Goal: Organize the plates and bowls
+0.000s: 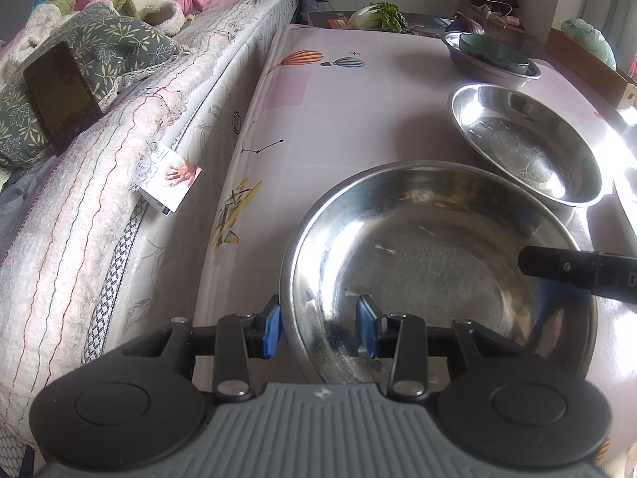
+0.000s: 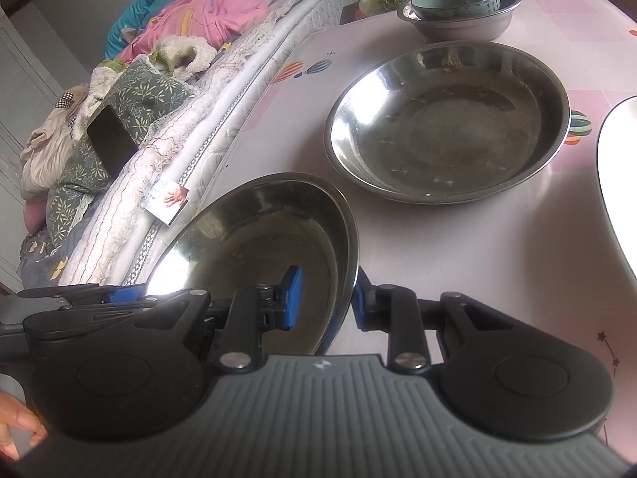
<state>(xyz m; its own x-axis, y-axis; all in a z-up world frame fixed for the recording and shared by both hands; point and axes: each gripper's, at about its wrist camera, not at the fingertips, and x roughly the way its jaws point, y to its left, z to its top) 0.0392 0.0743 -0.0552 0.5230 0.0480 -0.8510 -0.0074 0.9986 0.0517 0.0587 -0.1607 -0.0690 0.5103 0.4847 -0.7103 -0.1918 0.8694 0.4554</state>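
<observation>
Two grippers were on one steel plate at the near edge of the bench, beside the bed. My left gripper straddled the plate's near-left rim, one blue pad outside and one inside, apparently not yet pinched shut; my right gripper straddled the opposite rim the same way, gap showing on both sides. The plate looked tilted in the right wrist view, so whether it was lifted I could not tell. A second steel plate sat just beyond it toward the middle, and at the far edge a teal bowl was already nested in a grey basin. I judged the bowls sorted and the plates left to stack.
</observation>
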